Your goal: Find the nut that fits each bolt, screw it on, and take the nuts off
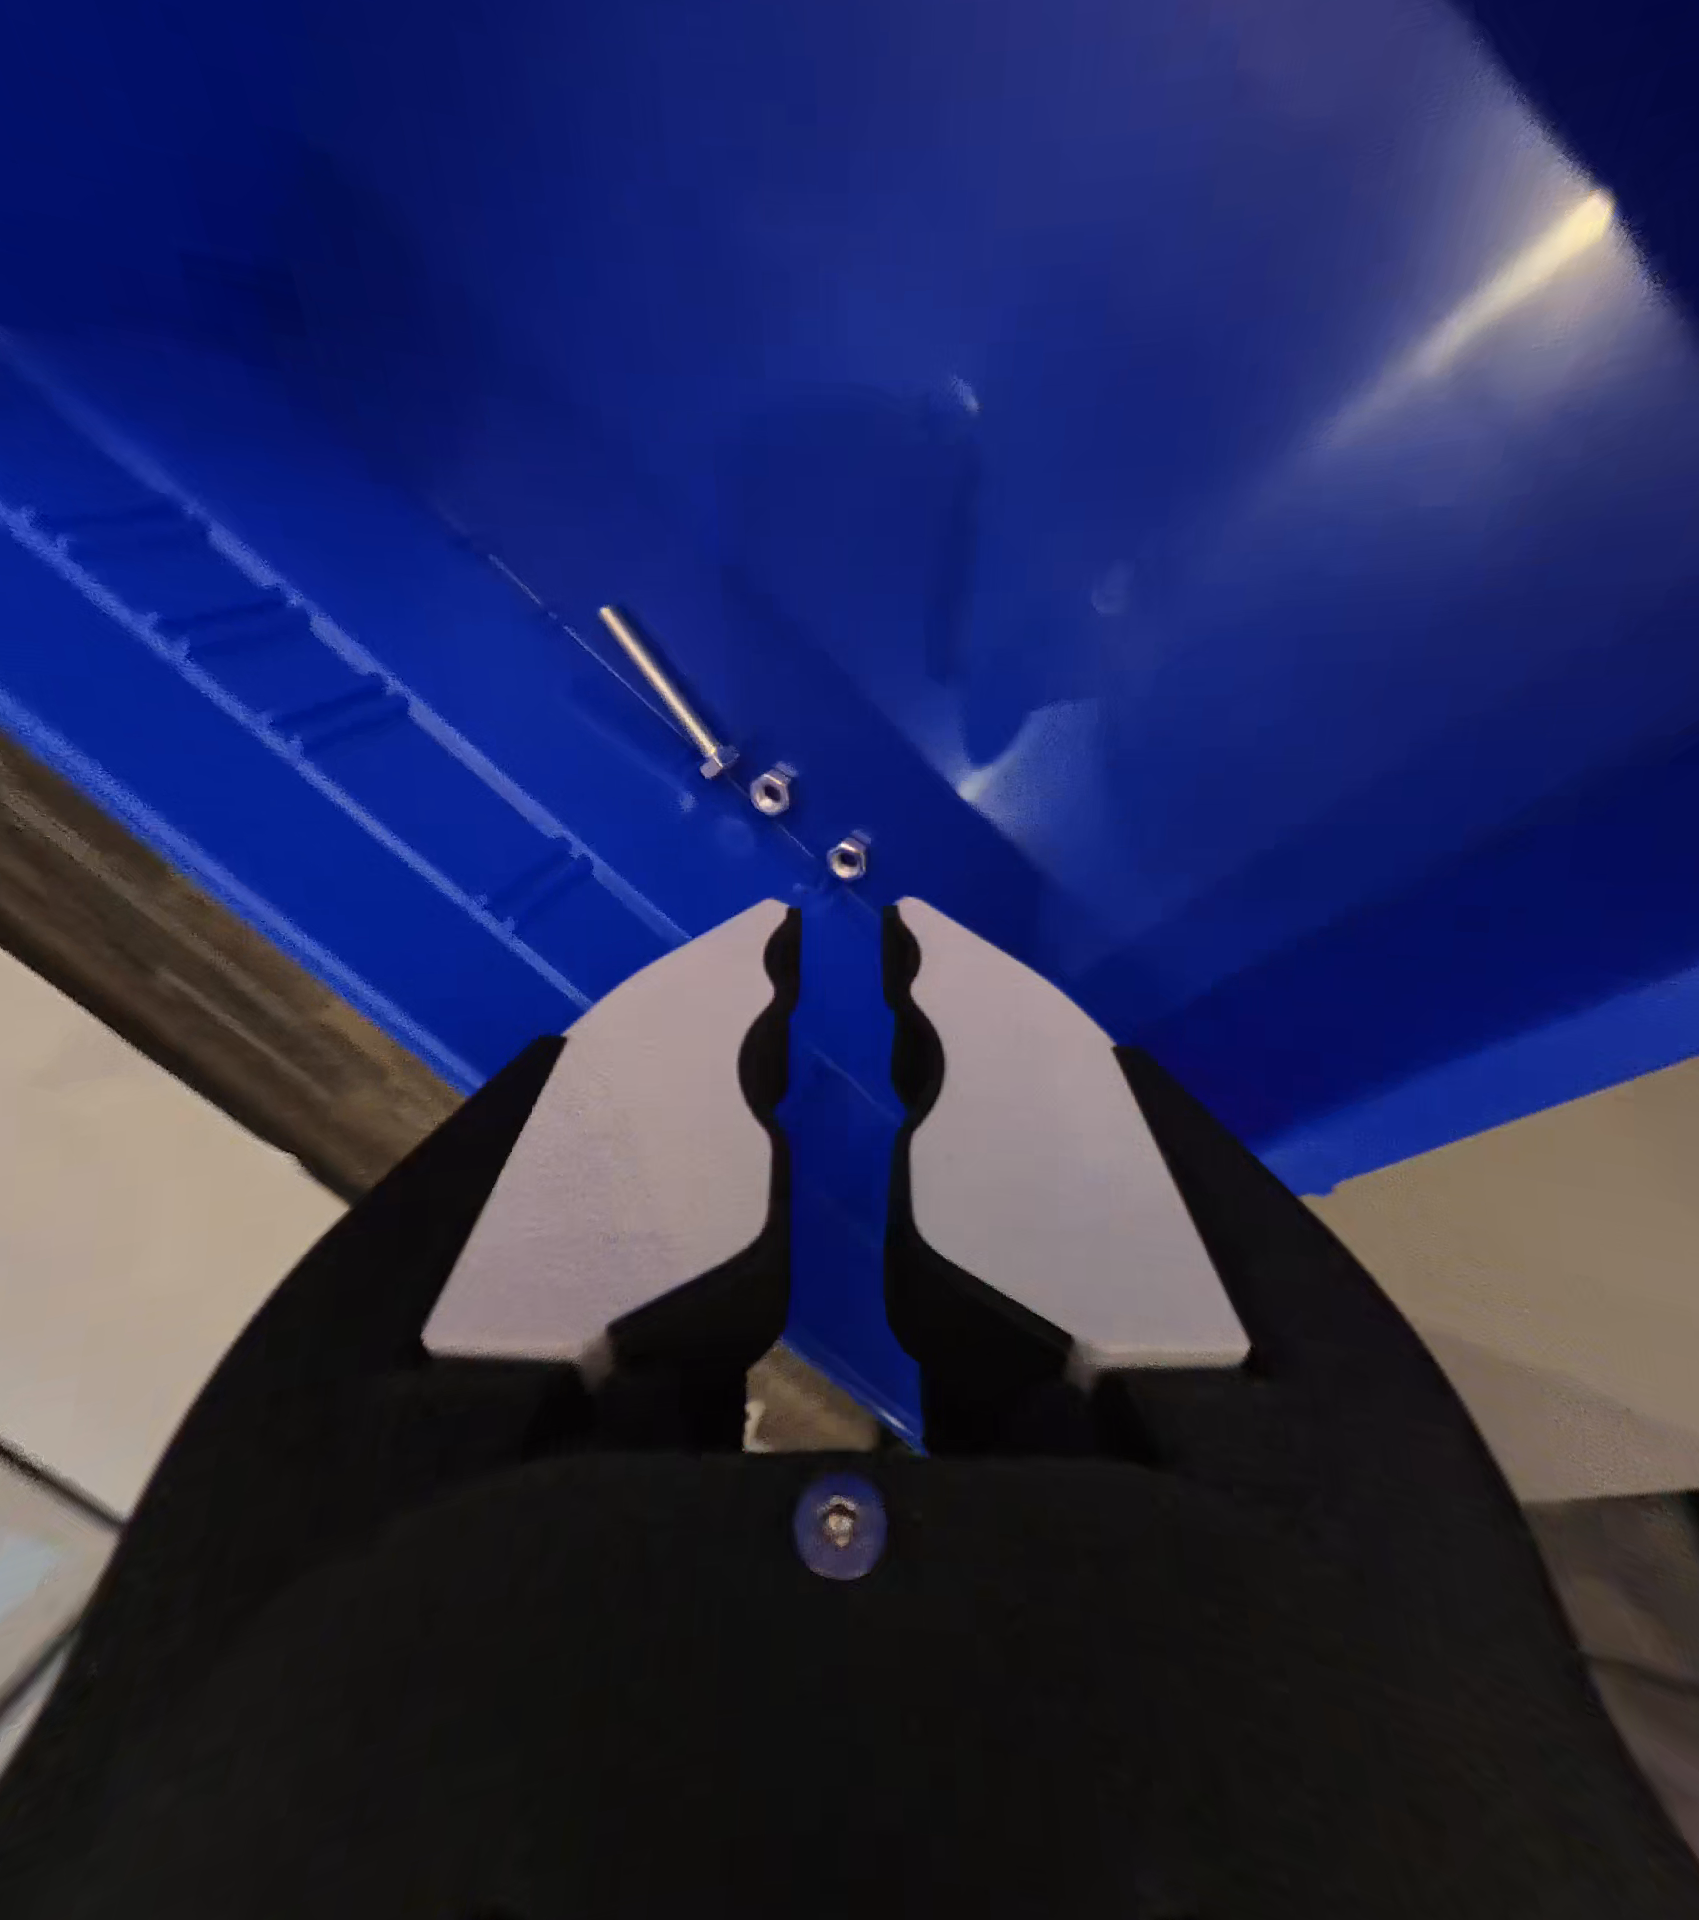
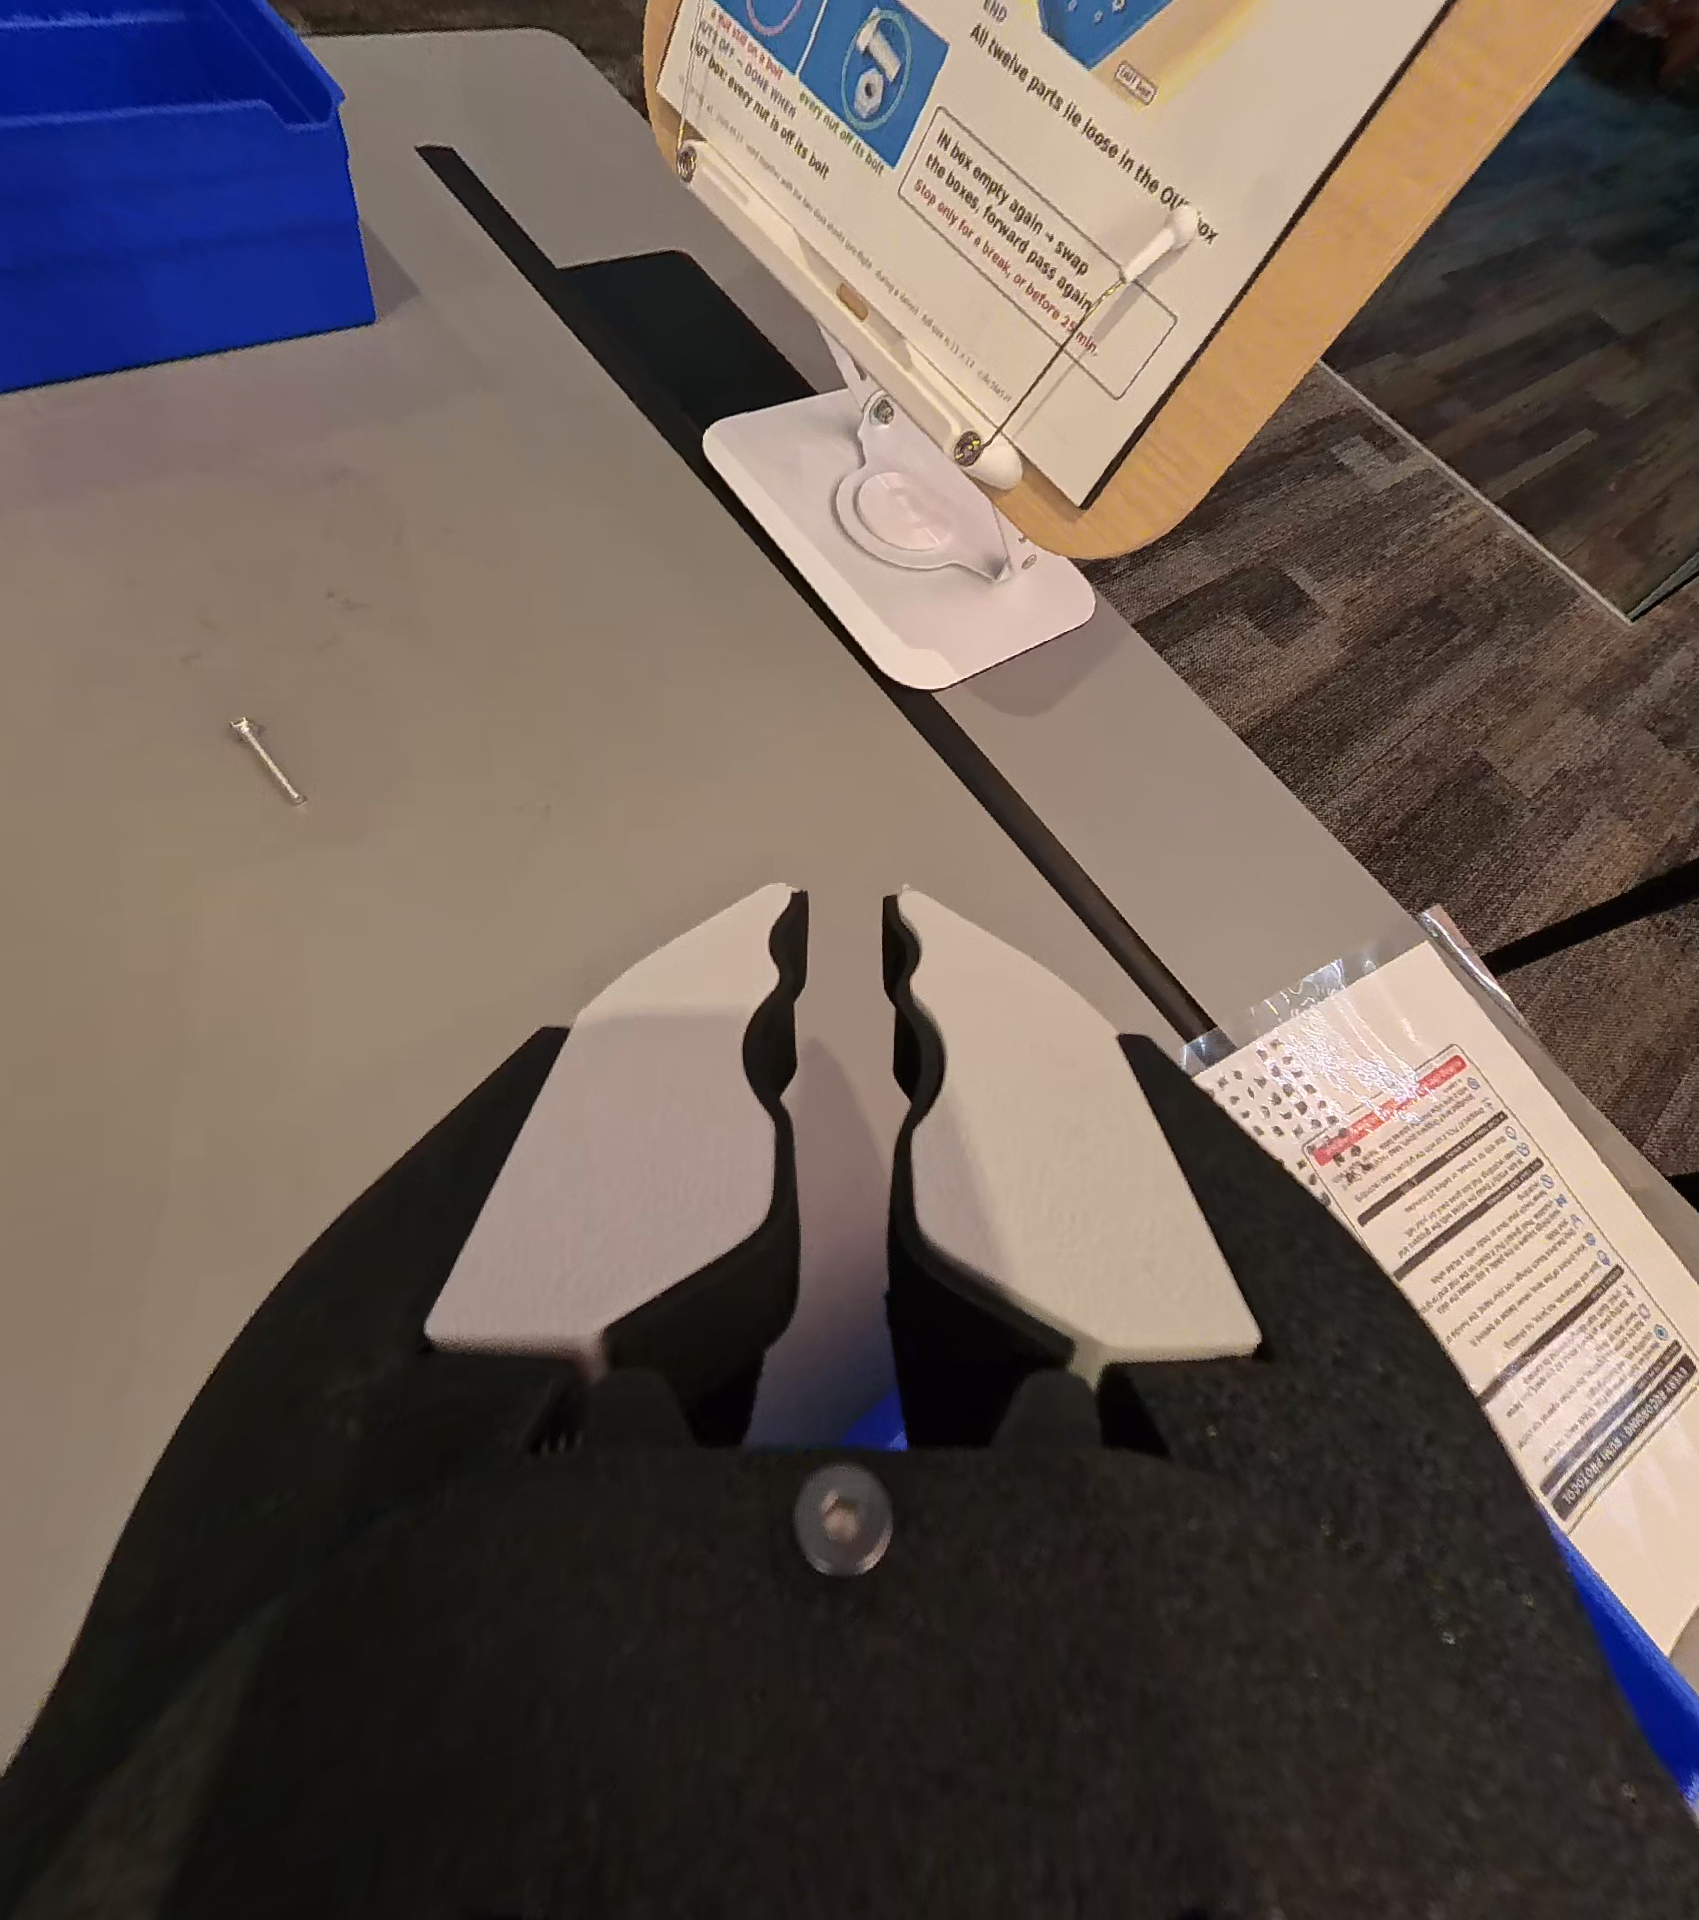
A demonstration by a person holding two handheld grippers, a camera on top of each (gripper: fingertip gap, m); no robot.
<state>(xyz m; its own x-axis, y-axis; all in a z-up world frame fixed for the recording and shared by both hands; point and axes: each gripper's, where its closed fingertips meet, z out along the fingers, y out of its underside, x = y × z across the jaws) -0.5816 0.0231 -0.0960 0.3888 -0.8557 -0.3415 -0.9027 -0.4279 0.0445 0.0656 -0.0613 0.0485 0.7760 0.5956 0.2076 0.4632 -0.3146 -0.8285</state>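
The left gripper [image 1: 842,909] hangs over the blue bin [image 1: 1240,520], fingers parted by a narrow gap and nothing between them — just blue plastic showing through. Right ahead of its tips, along the crease where the bin's floor meets its wall, sit two small silver nuts: the nearer nut [image 1: 845,858] just beyond the fingertips, the second nut [image 1: 770,792] a little further along. Touching close to that one lies a slim bolt [image 1: 663,691], head towards the nuts, shank pointing away up the crease. Over on the right, the right gripper [image 2: 845,896] hovers above the grey table [image 2: 512,623], also slightly open and holding nothing. A lone second bolt [image 2: 267,763] lies loose on the tabletop, well off to the gripper's left. Far corner: another blue bin [image 2: 97,208] on the table. An instruction board [image 2: 1084,208] leans on its white stand [image 2: 907,561] at the table's edge (I can't make out more of the stand's fittings), and a printed sheet in a clear sleeve [image 2: 1510,1299] lies near the right gripper's side.
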